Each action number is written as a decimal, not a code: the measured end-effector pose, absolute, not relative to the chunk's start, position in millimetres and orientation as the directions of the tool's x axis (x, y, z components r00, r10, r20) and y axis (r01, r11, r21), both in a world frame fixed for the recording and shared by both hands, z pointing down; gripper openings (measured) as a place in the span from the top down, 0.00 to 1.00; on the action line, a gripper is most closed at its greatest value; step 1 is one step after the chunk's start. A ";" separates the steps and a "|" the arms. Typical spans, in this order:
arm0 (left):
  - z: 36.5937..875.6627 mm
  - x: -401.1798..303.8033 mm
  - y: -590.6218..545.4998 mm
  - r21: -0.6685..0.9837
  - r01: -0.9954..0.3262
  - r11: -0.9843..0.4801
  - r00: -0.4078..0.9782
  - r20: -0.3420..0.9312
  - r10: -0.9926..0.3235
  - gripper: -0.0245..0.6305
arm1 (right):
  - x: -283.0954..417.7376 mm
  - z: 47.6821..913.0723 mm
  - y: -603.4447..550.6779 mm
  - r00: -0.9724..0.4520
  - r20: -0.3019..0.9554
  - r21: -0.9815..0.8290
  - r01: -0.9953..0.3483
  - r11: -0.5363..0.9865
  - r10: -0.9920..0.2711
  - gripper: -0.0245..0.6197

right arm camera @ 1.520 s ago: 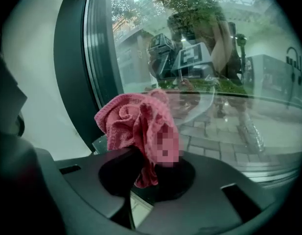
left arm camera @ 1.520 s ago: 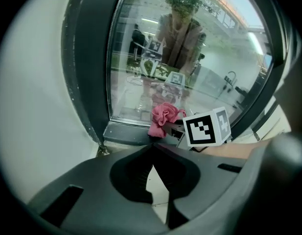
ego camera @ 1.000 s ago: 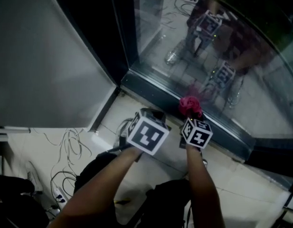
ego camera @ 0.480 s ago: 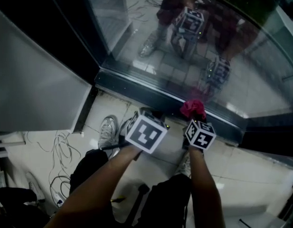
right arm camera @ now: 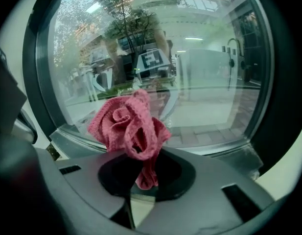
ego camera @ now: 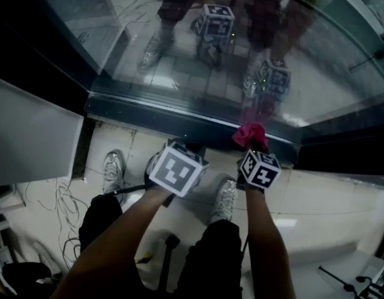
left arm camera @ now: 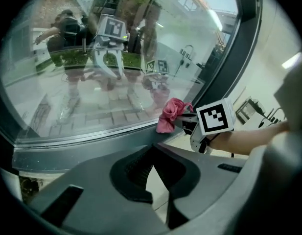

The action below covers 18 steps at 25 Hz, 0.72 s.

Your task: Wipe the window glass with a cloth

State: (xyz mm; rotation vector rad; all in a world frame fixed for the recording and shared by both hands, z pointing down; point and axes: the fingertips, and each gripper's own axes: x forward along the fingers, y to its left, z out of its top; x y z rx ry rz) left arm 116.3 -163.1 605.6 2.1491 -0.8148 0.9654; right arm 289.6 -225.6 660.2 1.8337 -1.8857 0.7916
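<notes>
While the person stood facing the pane, the right gripper point(ego camera: 252, 144) was clamped on a crumpled pink knitted cloth point(ego camera: 249, 133). Its jaws were pinched on the cloth's lower tail, w/ the bunched part sticking out past the tips. The cloth point(right arm camera: 128, 126) sat at the bottom edge of the big clear window glass point(ego camera: 332, 80), over the dark metal lower frame point(ego camera: 148, 116). Whether it actually touched the glass couldn't be told. The left gripper point(ego camera: 190, 148) was held just beside the right one, approx. level w/ it and also pointing at the frame. Its jaws were closed together w/ nothing btwn them. From the left gripper view the cloth point(left arm camera: 168, 115) showed to the right, in front of the glass point(left arm camera: 53, 102). The glass reflected both marker cubes & the person's legs. Below were pale floor tiles point(ego camera: 316, 195), two silvery shoes point(ego camera: 112, 170) and loose cables point(ego camera: 58, 204) at left.
</notes>
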 end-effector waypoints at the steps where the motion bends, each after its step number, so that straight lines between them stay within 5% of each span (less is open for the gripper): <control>1: 608.0 122.4 -162.0 0.294 -0.735 -0.611 0.540 0.799 -0.265 0.96 | 301.4 660.5 -223.4 -0.051 0.634 -0.125 -0.992 -0.036 -0.772 0.88; 18: 621.1 216.8 -149.1 0.281 -0.647 -0.709 0.599 0.763 -0.244 0.96 | 447.1 665.6 -191.7 0.118 0.648 -0.134 -0.955 -0.265 -0.753 0.88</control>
